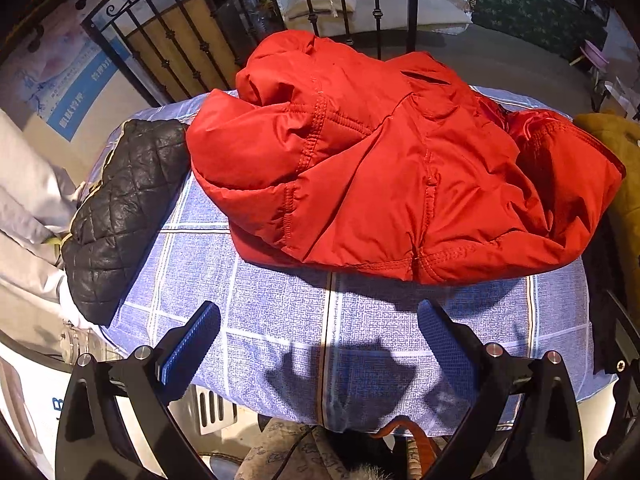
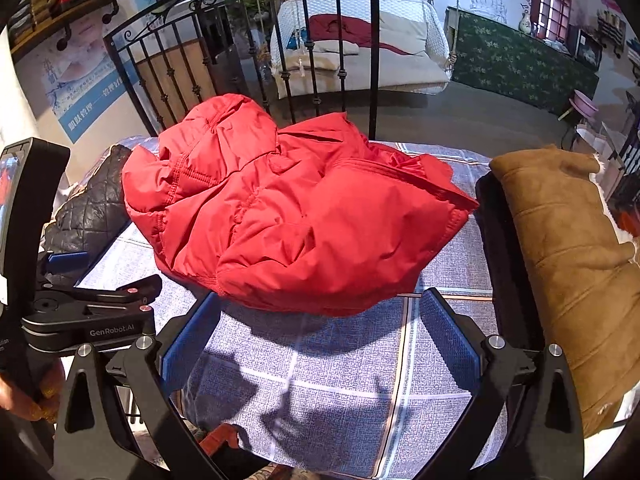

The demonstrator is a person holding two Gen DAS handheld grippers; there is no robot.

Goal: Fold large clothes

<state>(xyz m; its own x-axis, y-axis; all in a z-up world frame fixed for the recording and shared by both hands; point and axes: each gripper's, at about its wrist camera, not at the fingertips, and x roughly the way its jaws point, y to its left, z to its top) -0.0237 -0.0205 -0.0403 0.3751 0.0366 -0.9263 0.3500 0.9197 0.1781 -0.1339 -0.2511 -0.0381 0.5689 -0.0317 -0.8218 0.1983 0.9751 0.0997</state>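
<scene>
A red puffer jacket [image 1: 384,168] lies in a crumpled heap on a table covered with a blue checked cloth [image 1: 280,328]. It also shows in the right wrist view [image 2: 288,216]. My left gripper [image 1: 320,344] is open and empty, hovering over the cloth just in front of the jacket's near hem. My right gripper [image 2: 316,336] is open and empty, also just short of the near hem. The left gripper's body [image 2: 84,312] shows at the left of the right wrist view.
A black quilted jacket [image 1: 120,216] lies at the table's left edge. A brown suede coat [image 2: 568,272] lies at the right edge. A black iron railing [image 2: 248,52] stands behind the table, with a white bed [image 2: 360,48] beyond it.
</scene>
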